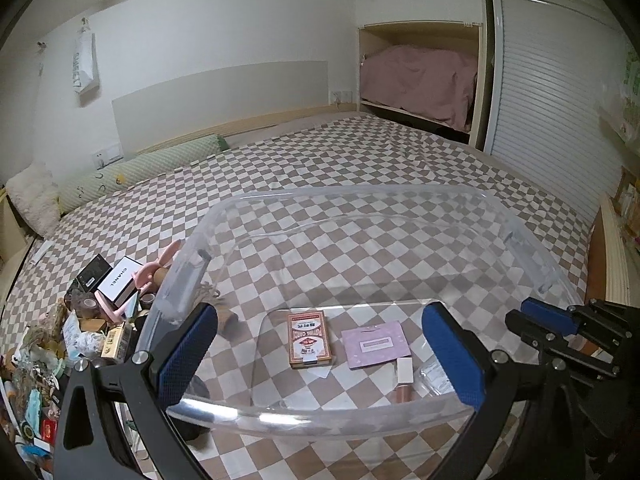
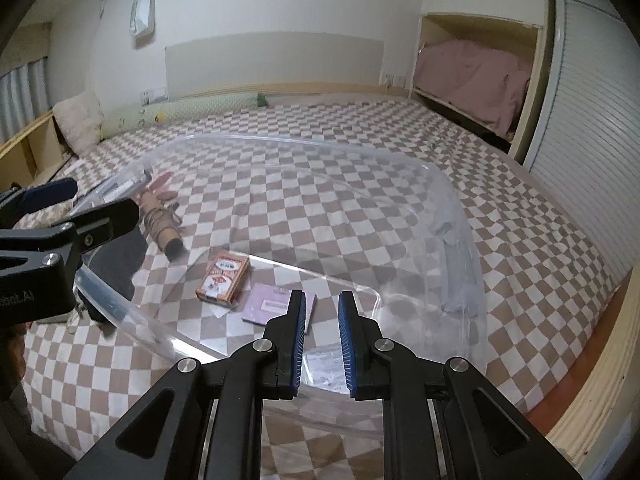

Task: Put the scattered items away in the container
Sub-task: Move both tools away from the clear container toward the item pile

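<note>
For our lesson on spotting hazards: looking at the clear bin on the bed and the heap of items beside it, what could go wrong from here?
1. The clear container sits on a soft checkered bedspread, so it may tip or slide if nudged.
2. The clutter pile is tangled; pulling one item could drag others off the bed.
3. The left gripper and the right gripper work close together, both with jaws open over the bin, and might collide.

Card box (image 1: 306,338) left of packet (image 1: 378,343) in bin (image 1: 320,420); clutter pile (image 1: 72,332) apparently leftward.

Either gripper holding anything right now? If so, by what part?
Nothing held. The left gripper is wide open above the near rim of the clear container; the right gripper is open with an empty gap.
</note>
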The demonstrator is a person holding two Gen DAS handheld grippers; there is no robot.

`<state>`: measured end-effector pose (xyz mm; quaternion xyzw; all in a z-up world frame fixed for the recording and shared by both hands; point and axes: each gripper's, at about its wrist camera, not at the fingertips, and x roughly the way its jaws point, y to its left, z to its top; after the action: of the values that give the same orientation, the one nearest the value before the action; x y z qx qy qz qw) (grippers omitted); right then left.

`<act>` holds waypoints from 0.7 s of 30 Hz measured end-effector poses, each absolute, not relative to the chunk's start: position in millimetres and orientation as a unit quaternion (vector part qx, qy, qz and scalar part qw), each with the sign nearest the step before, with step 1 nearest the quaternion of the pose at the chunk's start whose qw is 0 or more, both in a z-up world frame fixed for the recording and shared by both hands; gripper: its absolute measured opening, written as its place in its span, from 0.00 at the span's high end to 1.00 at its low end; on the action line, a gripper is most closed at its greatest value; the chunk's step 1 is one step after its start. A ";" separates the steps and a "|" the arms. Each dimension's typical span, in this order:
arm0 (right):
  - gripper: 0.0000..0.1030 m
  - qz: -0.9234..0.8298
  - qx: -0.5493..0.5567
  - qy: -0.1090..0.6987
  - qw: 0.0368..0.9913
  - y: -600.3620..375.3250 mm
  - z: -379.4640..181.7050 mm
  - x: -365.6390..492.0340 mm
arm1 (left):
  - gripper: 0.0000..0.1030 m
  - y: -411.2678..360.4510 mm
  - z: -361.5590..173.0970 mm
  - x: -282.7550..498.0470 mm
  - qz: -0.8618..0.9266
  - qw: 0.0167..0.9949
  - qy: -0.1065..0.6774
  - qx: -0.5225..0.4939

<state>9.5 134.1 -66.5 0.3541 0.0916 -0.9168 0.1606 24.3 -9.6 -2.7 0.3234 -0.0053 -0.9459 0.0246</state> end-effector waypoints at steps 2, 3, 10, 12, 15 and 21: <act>0.83 -0.918 0.353 0.079 0.164 134.3 -66.8 10.2 | 0.00 -10.2 -2.9 26.4 -0.947 0.028 -0.008 0.321; 0.83 -0.918 0.353 0.075 0.165 134.2 -67.0 10.4 | 0.00 -10.6 -2.9 27.4 -0.947 0.029 -0.009 0.319; 0.83 -0.928 0.328 0.073 0.162 131.9 -58.3 20.0 | 0.00 -15.6 -2.8 37.3 -0.951 0.031 -0.007 0.308; 0.83 -0.930 0.321 0.072 0.163 129.7 -54.1 22.8 | 0.00 -18.5 -2.1 41.5 -0.952 0.031 -0.006 0.304; 0.83 -0.932 0.313 0.075 0.167 124.4 -49.0 26.2 | 0.00 -23.2 -0.6 48.3 -0.954 0.036 -0.005 0.299; 0.83 -0.936 0.296 0.085 0.171 107.7 -41.1 33.0 | 0.00 -41.6 2.1 60.3 -0.955 0.054 0.002 0.293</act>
<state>33.0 107.7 -41.1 0.2959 0.0854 -0.9359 0.1710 60.3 -41.6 2.1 0.2930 0.0016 -0.9546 0.0541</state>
